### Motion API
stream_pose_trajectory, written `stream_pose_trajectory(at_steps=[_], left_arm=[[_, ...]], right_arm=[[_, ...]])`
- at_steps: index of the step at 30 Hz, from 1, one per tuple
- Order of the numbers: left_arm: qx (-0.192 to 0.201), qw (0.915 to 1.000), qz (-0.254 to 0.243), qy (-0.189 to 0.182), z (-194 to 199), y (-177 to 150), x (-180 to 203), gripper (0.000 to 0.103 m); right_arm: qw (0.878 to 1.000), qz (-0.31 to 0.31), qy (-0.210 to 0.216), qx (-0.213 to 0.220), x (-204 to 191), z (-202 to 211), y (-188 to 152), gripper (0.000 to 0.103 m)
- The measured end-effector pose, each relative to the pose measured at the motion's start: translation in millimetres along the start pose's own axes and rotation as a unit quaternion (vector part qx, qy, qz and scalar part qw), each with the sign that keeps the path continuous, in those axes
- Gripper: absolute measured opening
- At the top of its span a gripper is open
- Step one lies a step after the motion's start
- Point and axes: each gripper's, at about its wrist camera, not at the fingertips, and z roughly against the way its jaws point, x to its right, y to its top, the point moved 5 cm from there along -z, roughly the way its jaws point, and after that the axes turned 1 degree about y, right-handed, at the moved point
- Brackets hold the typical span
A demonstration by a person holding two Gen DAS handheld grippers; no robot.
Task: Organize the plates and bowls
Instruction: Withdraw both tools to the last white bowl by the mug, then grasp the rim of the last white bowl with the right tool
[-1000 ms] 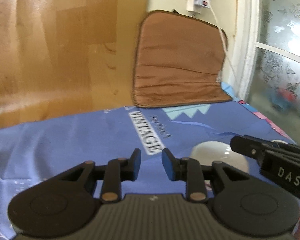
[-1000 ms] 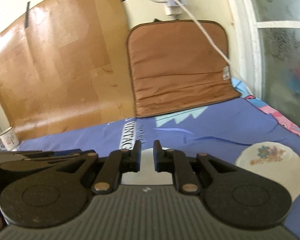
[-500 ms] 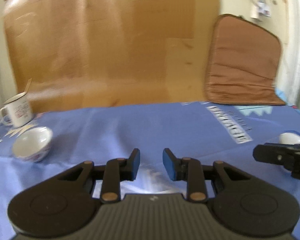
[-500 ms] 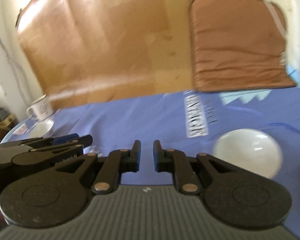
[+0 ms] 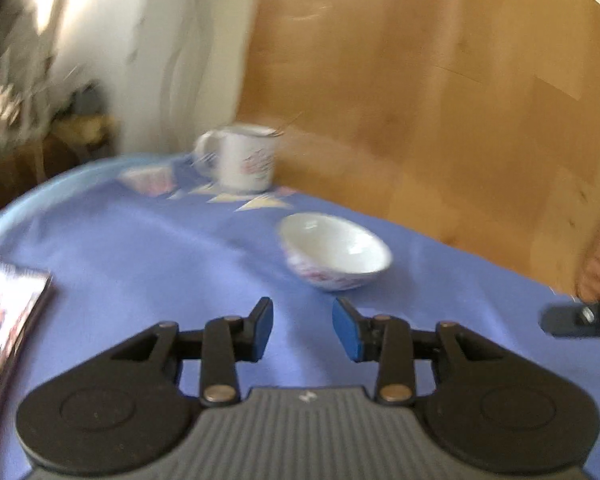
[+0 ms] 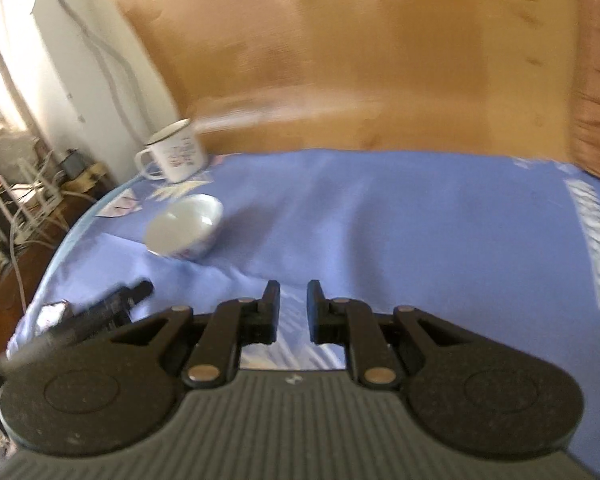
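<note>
Both empty: left hand-held gripper (image 5: 302, 328) spread, right hand-held gripper (image 6: 293, 308) narrowly parted. The white patterned ceramic bowl (image 5: 335, 251) sits upright on the blue-clothed bench (image 5: 140, 256), near a white enamel mug (image 5: 239, 158) farther left.

Blurred room, blue cloth, cardboard backdrop

A blue-violet cloth (image 6: 400, 216) covers the surface, its pale edge curving round at the left. Behind it a large brown cardboard sheet (image 5: 440, 100) leans up against the white wall (image 5: 148, 52), and a brown padded cushion (image 6: 598, 80) shows at the right edge of the right wrist view. Bright daylight washes the wall at upper left, with thin cables (image 6: 100, 52) running down it. Past the cloth's left edge sits dark wooden furniture (image 6: 8, 280) piled with tangled wires and clutter, too blurred to make out.
</note>
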Motion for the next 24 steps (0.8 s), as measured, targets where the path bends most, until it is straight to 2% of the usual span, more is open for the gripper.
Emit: stream_pose_trajectory(at_steps=[2, 8, 13, 15, 16, 19, 24], left_arm=[[0.021, 0.9996, 0.017, -0.002, 4, 4, -5, 0.034], [0.046, 0.9987, -0.020, 0.010, 10, 4, 8, 0.035], [0.054, 0.9983, -0.015, 0.018, 11, 4, 6, 0.036], [0.055, 0.9982, -0.013, 0.020, 9, 5, 6, 0.036], [0.055, 0.9982, -0.014, 0.020, 9, 5, 6, 0.036], [0.056, 0.9980, -0.017, 0.023, 9, 4, 7, 0.036], [0.056, 0.9979, -0.017, 0.028, 9, 5, 7, 0.040]], right_arm=[[1.000, 0.005, 0.016, -0.010, -16, -21, 14, 0.031], [0.998, -0.002, 0.037, -0.044, -43, -87, 45, 0.035], [0.995, -0.022, 0.025, -0.089, -44, -132, 42, 0.035], [0.993, -0.028, 0.025, -0.109, -45, -144, 39, 0.027], [0.992, -0.030, 0.031, -0.119, -46, -148, 36, 0.017], [0.992, -0.006, 0.034, -0.118, -52, -143, 34, 0.014], [0.991, -0.019, 0.030, -0.125, -39, -122, 32, 0.011]])
